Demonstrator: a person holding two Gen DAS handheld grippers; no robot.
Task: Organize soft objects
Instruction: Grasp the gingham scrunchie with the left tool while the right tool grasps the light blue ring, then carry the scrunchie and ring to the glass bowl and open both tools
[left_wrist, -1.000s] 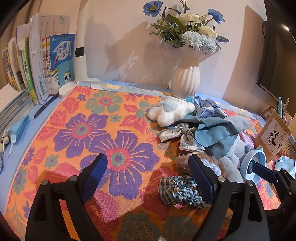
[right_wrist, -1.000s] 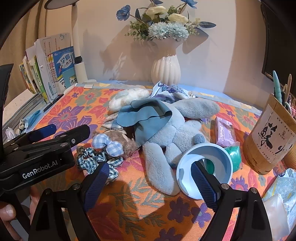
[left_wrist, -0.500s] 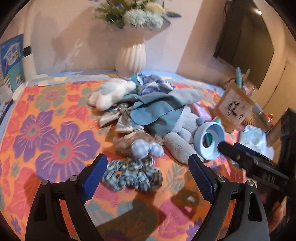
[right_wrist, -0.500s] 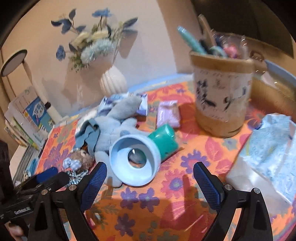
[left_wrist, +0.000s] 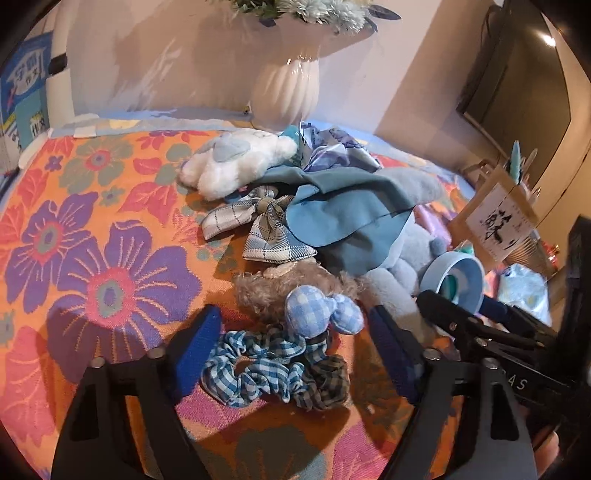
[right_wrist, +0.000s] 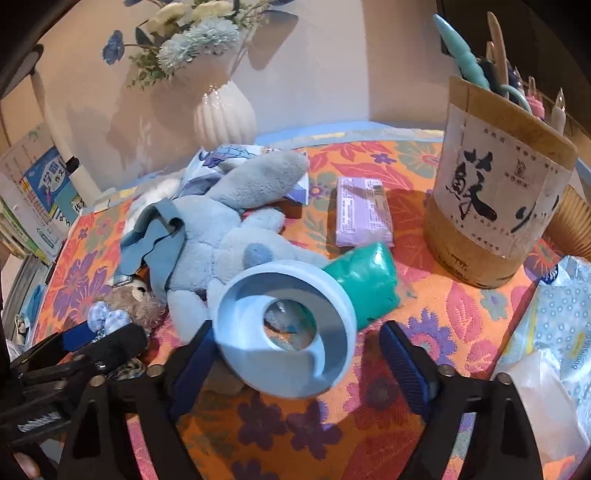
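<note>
A blue gingham scrunchie (left_wrist: 258, 373) lies on the floral cloth (left_wrist: 92, 258) between the fingers of my left gripper (left_wrist: 295, 354). Its jaws are closing and the pads are not pressing on it. Just behind it sits a brown fuzzy toy (left_wrist: 280, 284) with a blue checked bow (left_wrist: 321, 314). Farther back are a plaid bow (left_wrist: 266, 225), a teal cloth (left_wrist: 343, 214) and a white plush cloud (left_wrist: 236, 166). My right gripper (right_wrist: 299, 363) straddles a light blue ring (right_wrist: 284, 332) beside a blue plush rabbit (right_wrist: 221, 229). Its jaws are closing too, without a grip.
A green soft pack (right_wrist: 365, 280) and a purple pack (right_wrist: 364, 210) lie behind the ring. A pen holder (right_wrist: 495, 206) stands right, a tissue pack (right_wrist: 554, 332) nearer. A white vase (right_wrist: 223, 114) and books (right_wrist: 37, 195) line the back. The two grippers are close side by side.
My left gripper swung right and came down over the scrunchie. My right gripper moved in on the blue ring. Both pairs of jaws have narrowed.
</note>
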